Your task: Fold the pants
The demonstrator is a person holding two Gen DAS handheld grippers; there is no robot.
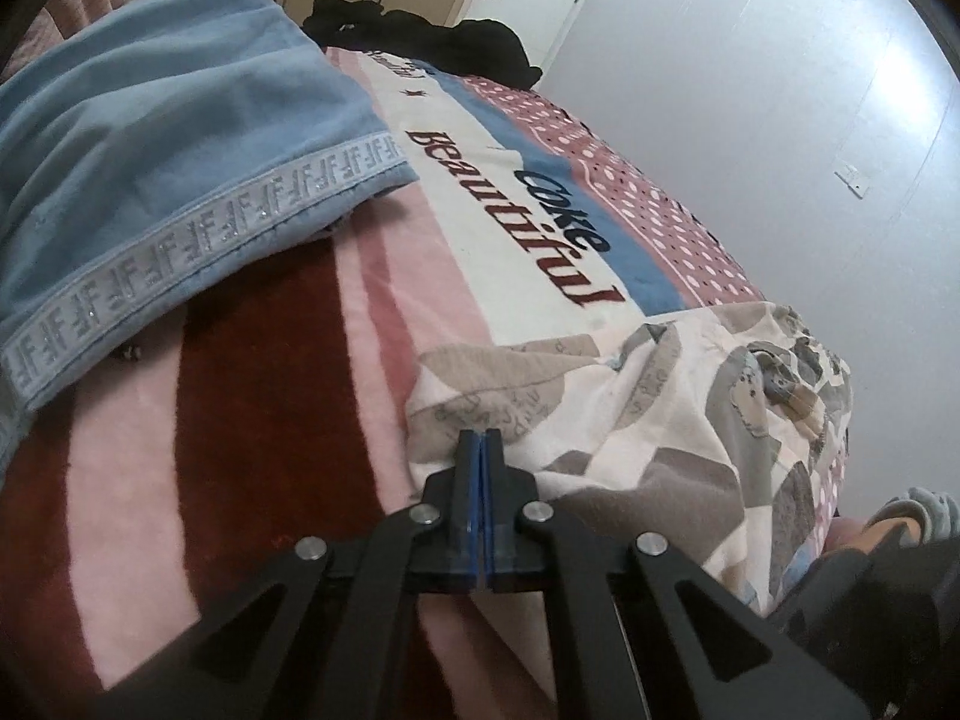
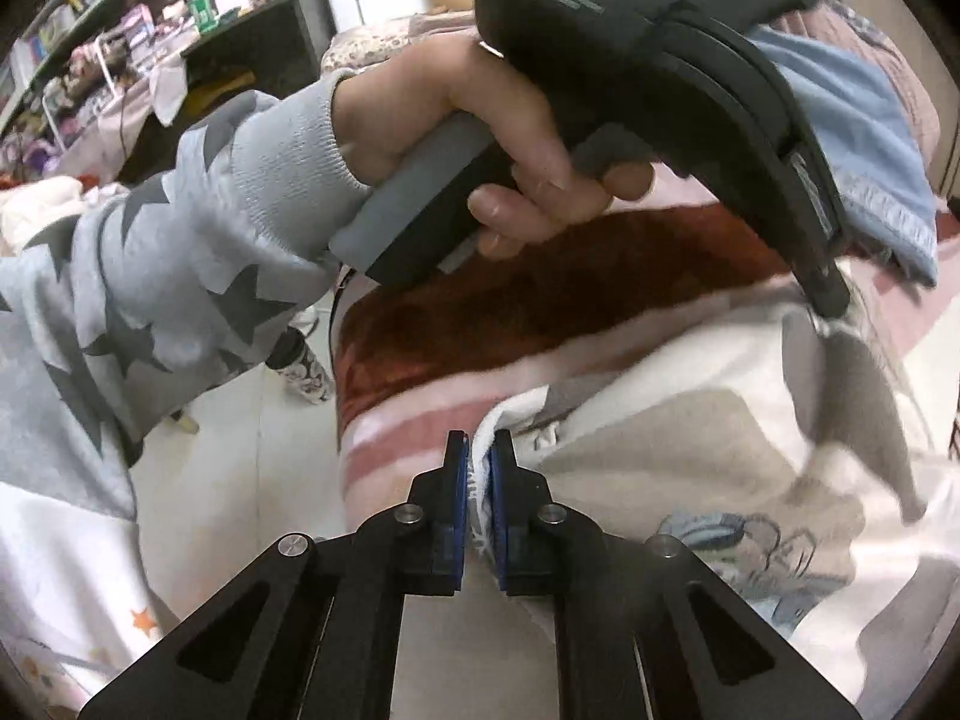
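The pants [image 1: 648,420] are cream with grey and beige cartoon patches and lie on the striped blanket [image 1: 252,420] at the bed's near corner. My left gripper [image 1: 480,441] is shut at the pants' near edge; whether cloth is pinched between the pads is hard to see. In the right wrist view the pants [image 2: 690,438] spread to the right, and my right gripper [image 2: 478,450] is shut on their white edge. The left gripper [image 2: 831,300] shows there from outside, its tip pressed on the pants' far edge.
Folded blue pants [image 1: 150,138] with a patterned trim lie on the bed behind. Black clothes [image 1: 432,30] sit at the bed's far end. The white floor [image 1: 810,150] lies right of the bed. A cluttered desk and shelves [image 2: 120,30] stand to the left.
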